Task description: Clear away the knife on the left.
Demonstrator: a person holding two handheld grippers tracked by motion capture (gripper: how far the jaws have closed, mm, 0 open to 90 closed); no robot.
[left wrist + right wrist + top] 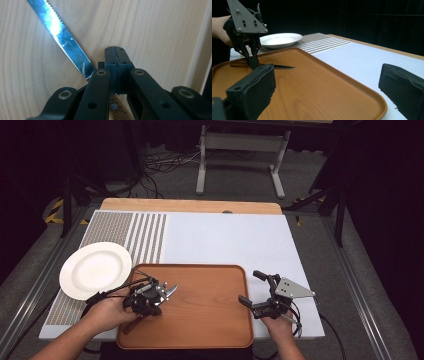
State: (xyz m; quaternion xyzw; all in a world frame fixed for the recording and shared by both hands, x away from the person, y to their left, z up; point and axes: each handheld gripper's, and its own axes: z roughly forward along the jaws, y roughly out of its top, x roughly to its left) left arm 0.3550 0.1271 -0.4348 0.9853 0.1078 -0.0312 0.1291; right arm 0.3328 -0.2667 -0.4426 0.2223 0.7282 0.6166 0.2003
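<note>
On the left part of the wooden tray [210,320], the left hand-held gripper [162,292] stands over a knife [283,66], its jaws pressed together. The left gripper view shows them meeting with no gap at the tips, the serrated blade running up and left from beside them and a bit of brown handle below; whether the pads actually pinch the knife cannot be told there, because the jaws cover the spot where blade meets handle. The right gripper view gives the side-on picture the other views lack: the knife lies flat on the tray, blade pointing away from the left hand-held gripper's tips, which come down at the handle end. In the high view the blade is a small bright glint by the gripper, and the handle pokes out below the person's left hand [107,312].

The right hand-held gripper [252,289] hovers at the tray's right edge, jaws spread wide with nothing between them; its own view cuts both pads off at the frame's sides.

A white plate [95,269] sits left of the tray on the tabletop [240,240], partly on a striped mat [147,235]. The plate's near rim is hidden behind the left hand-held gripper in the right gripper view.
</note>
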